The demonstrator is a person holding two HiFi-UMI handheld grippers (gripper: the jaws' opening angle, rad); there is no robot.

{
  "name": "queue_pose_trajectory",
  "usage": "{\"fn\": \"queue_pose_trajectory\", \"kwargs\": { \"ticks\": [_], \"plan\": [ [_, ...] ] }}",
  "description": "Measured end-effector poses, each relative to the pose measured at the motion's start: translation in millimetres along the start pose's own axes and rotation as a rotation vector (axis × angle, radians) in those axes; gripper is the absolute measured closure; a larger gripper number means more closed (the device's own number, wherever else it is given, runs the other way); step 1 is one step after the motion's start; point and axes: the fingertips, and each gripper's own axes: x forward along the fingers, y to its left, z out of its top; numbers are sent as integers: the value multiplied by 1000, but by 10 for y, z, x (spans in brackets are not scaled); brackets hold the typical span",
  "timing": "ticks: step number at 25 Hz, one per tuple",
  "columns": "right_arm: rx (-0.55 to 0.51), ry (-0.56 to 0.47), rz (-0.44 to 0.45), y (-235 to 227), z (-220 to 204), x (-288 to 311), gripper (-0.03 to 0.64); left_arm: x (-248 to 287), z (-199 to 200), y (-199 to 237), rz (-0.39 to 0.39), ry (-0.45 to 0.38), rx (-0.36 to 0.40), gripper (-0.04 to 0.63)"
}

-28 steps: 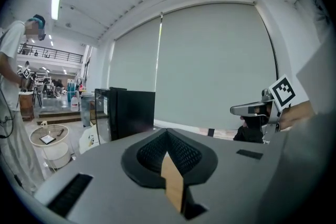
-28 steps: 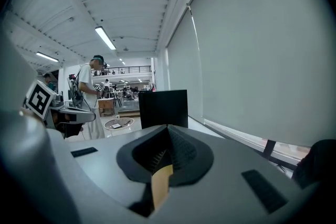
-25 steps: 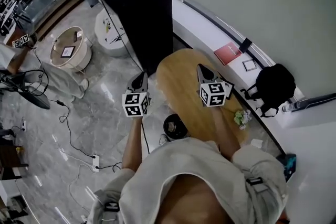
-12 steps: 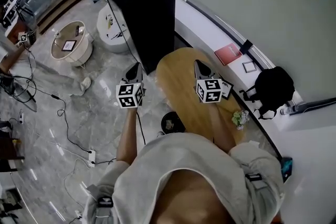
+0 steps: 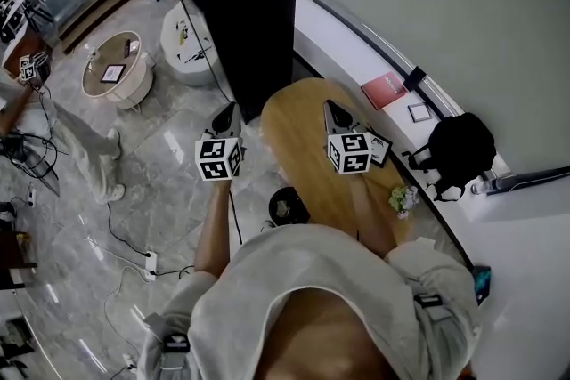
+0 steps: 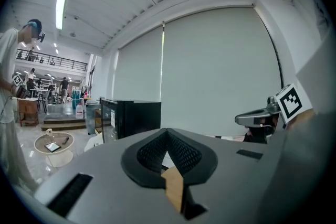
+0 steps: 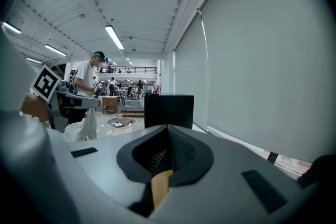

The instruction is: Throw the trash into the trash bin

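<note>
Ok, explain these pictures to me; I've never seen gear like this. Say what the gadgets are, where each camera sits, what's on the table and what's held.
No robot: a person holds a two-jaw gripper in each hand, the left gripper and the right gripper; the patterned cubes belong to them. The head view comes from a camera on the person's head, looking down. The other two come from cameras riding on each gripper, looking along its jaws. On the oval wooden table lie a small flower bunch and a card. A black trash bin stands on the floor beside it. Both pairs of jaws are shut; I can make out nothing held.
</note>
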Motion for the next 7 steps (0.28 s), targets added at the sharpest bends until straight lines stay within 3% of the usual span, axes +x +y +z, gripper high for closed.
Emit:
{"fn": "queue_pose_trajectory", "kwargs": {
  "ticks": [7],
  "plan": [
    [-4,-5,16,94,61,80,589,-2,54,46,1,-11,1,578]
  ]
}}
